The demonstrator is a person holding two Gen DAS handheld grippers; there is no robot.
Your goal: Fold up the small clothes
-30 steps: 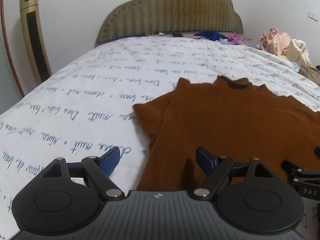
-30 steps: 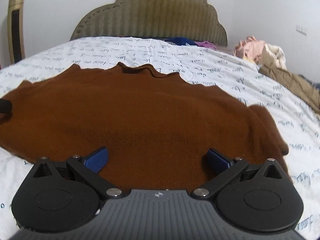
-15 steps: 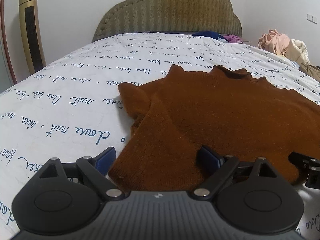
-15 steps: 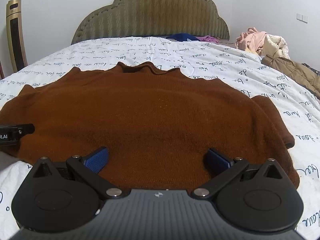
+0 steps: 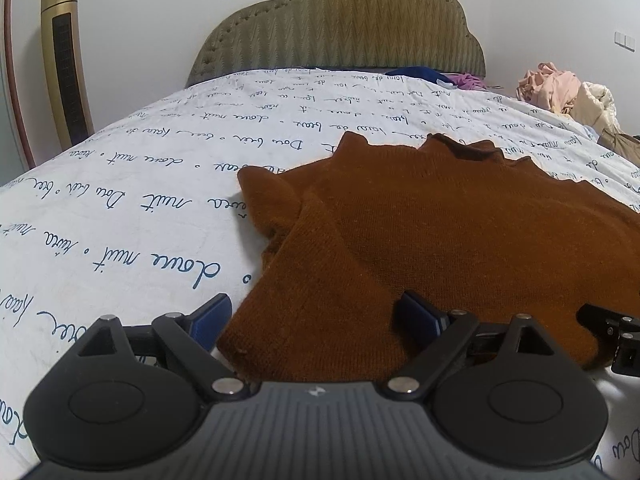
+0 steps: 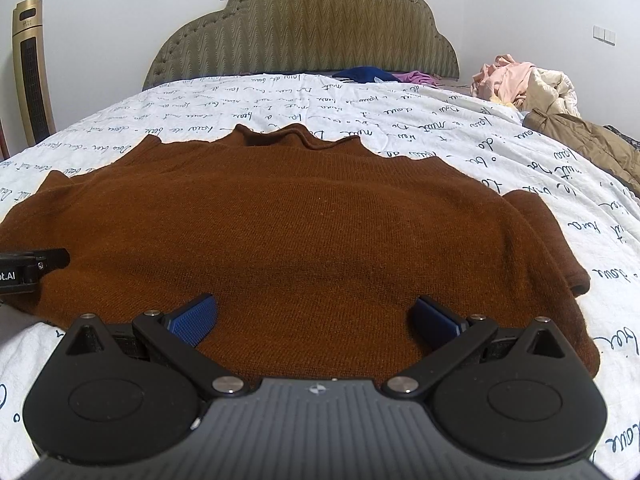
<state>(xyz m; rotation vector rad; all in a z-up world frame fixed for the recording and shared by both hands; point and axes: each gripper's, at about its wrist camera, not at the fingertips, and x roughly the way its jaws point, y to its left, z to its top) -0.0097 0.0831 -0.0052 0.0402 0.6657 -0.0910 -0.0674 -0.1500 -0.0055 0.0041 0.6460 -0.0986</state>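
Observation:
A brown knit sweater point(image 5: 440, 232) lies flat on the bed, collar toward the headboard; it fills the right wrist view point(image 6: 312, 232). Its left sleeve point(image 5: 320, 304) is folded down along the body toward me. My left gripper point(image 5: 316, 320) is open, its blue pads on either side of the sleeve's cuff end, holding nothing. My right gripper point(image 6: 316, 316) is open over the sweater's near hem, empty. The right gripper's tip shows at the right edge of the left wrist view point(image 5: 612, 332). The left gripper's tip shows at the left edge of the right wrist view point(image 6: 32, 268).
The bed has a white sheet with blue script point(image 5: 140, 184) and an olive padded headboard point(image 5: 340, 28). A heap of clothes point(image 6: 524, 80) and a brown jacket point(image 6: 588, 144) lie at the right. Blue and purple garments point(image 6: 380, 75) lie by the headboard. A gold tower fan point(image 5: 64, 64) stands left.
Both grippers have come down low to the sweater's near edge and pulled back a little. The sweater's left sleeve now lies between the left gripper's open pads.

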